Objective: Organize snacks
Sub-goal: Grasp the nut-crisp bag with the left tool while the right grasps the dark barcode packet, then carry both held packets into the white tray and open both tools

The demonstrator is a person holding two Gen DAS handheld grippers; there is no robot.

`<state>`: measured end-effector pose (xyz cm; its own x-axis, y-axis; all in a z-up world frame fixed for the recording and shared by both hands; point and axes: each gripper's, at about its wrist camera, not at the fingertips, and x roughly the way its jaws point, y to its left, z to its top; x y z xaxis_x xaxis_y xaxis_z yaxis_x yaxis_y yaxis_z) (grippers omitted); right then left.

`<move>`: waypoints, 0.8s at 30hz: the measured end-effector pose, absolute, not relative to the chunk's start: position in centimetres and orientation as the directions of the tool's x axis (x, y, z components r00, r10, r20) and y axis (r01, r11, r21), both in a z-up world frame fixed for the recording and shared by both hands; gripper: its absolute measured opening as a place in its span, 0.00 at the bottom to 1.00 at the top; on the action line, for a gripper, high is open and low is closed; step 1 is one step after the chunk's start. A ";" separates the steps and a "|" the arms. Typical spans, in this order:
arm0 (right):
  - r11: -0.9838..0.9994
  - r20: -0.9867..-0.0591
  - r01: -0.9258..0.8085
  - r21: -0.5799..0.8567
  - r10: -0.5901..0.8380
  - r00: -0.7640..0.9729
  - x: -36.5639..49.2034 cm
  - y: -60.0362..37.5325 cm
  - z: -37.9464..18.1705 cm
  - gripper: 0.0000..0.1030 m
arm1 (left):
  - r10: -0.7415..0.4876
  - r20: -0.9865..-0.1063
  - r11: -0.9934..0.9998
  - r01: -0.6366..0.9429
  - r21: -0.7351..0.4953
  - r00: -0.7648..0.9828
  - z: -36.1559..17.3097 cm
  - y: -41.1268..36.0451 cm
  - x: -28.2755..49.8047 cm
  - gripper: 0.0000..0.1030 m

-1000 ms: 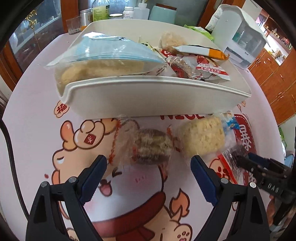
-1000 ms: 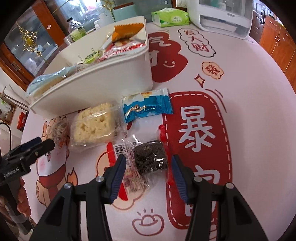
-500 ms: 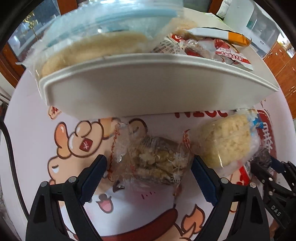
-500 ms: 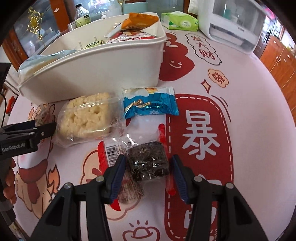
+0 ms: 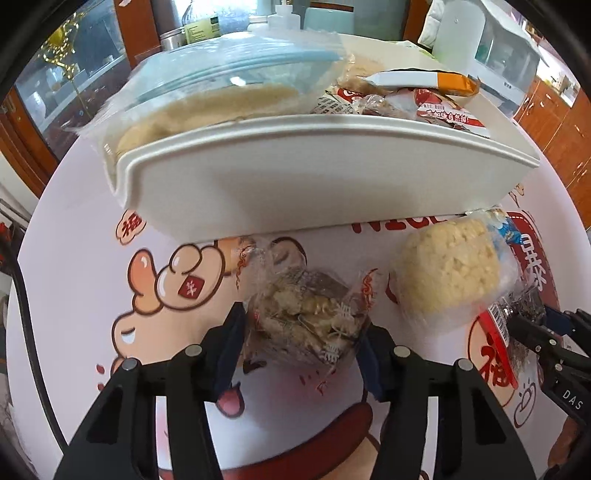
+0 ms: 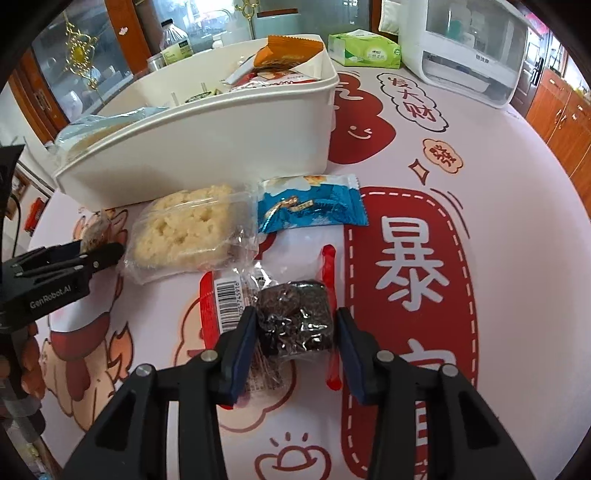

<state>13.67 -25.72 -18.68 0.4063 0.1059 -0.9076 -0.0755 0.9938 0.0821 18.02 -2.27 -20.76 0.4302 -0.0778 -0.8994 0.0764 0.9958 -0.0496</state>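
Observation:
My left gripper (image 5: 301, 341) is shut on a clear-wrapped brown nut snack (image 5: 308, 314) on the table, just in front of the white snack bin (image 5: 314, 177). My right gripper (image 6: 295, 332) is closed on a dark seaweed-like snack (image 6: 295, 319) in clear wrap with a red edge and barcode. A pale puffed rice cake (image 6: 184, 230) lies between the two grippers; it also shows in the left wrist view (image 5: 448, 267). A blue wrapped snack (image 6: 312, 206) lies by the bin (image 6: 207, 147). The bin holds a large blue-lidded bag and several packets.
A white appliance (image 6: 476, 48) and a green tissue pack (image 6: 364, 50) stand at the far right of the round table with a red cartoon cloth. Bottles and jars (image 5: 199, 26) stand behind the bin. Wooden cabinets surround the table.
Both grippers moved forward over their snacks and closed on them. The left jaws went from wide open to gripping the nut snack; the right jaws narrowed onto the dark snack.

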 end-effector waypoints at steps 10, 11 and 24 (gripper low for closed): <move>0.985 -0.899 -0.079 0.156 0.174 0.401 10.9 -25.7 -17.8 0.41 | -0.134 -0.883 0.990 0.094 -0.102 0.450 -18.0 -1.6 14.2 0.52; 0.984 -0.896 -0.082 0.161 0.181 0.405 10.5 -25.6 -17.5 0.41 | -0.143 -0.880 0.989 0.097 -0.111 0.452 -17.6 -1.5 13.7 0.52; 0.954 -0.774 -0.131 0.270 0.296 0.560 9.4 -24.5 -8.1 0.42 | -0.215 -0.798 0.973 0.189 -0.129 0.563 -5.2 -2.8 13.1 0.53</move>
<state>9.38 -24.52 -8.05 0.5604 0.2957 -0.7736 -0.1312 0.9540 0.2696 13.06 -2.78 -5.23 0.5628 -0.2151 -0.7981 0.1889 0.9735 -0.1291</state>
